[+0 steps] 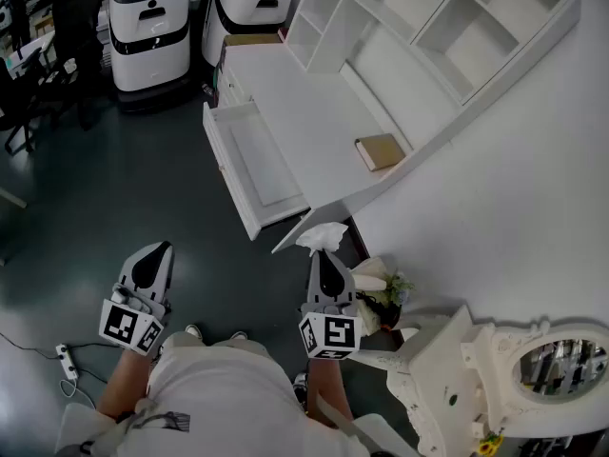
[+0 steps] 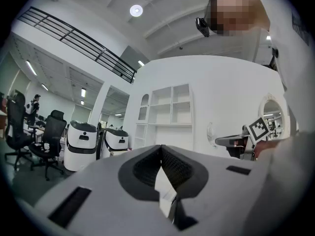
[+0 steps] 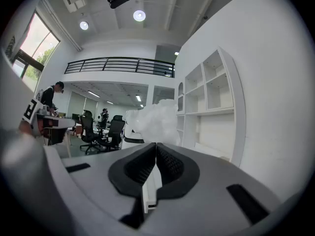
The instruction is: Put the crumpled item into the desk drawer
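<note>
A crumpled white item [image 1: 322, 237] sticks out of the tips of my right gripper [image 1: 324, 255], which is shut on it just in front of the white desk's near corner. In the right gripper view the crumpled item [image 3: 151, 121] bulges above the closed right gripper [image 3: 156, 145]. The desk drawer [image 1: 255, 167] stands pulled open and looks bare inside, ahead and left of that gripper. My left gripper [image 1: 156, 252] hovers over the dark floor, left of the drawer. The left gripper [image 2: 161, 149] is shut with nothing in it.
A tan book [image 1: 379, 150] lies on the desk top [image 1: 295, 103] beneath white shelves [image 1: 428, 17]. Two white robots [image 1: 150, 27] and office chairs [image 1: 71, 17] stand at the back. Flowers [image 1: 381, 282] and an ornate mirror [image 1: 552, 365] are to my right. A power strip [image 1: 66, 360] lies on the floor.
</note>
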